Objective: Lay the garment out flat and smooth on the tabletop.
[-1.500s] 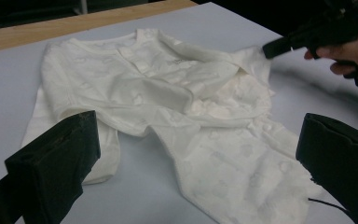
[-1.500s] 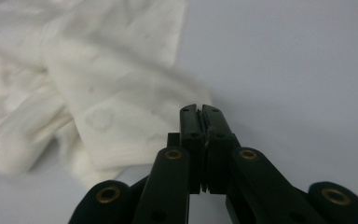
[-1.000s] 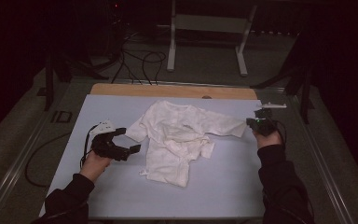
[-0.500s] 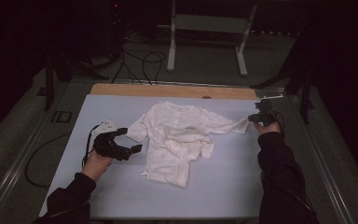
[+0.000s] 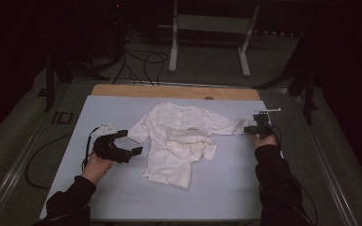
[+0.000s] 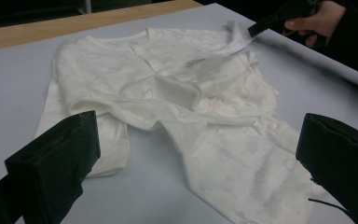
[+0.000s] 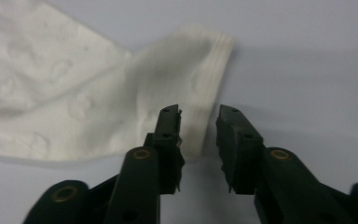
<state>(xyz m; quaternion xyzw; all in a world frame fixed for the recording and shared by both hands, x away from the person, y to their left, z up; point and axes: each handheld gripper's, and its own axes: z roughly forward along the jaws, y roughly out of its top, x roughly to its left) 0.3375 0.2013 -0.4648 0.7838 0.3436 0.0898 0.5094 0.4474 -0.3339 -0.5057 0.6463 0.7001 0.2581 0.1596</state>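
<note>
Right gripper view shows your right gripper (image 7: 198,140) parted over the sleeve cuff (image 7: 209,84), having just opened, gripping nothing. Close too shallow and the cuff may slip out. Your left gripper (image 5: 122,147) is spread, empty.

A soft, matt white cloth garment (image 5: 181,141) with a faint embossed pattern is seen. The counter (image 5: 226,188) is covered smooth pale grey; bare wood (image 5: 169,91) is shown at 12 o'clock.

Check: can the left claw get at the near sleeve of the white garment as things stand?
Probably yes. The left claw is open beside the near sleeve of the white garment, with bare table between them.
</note>
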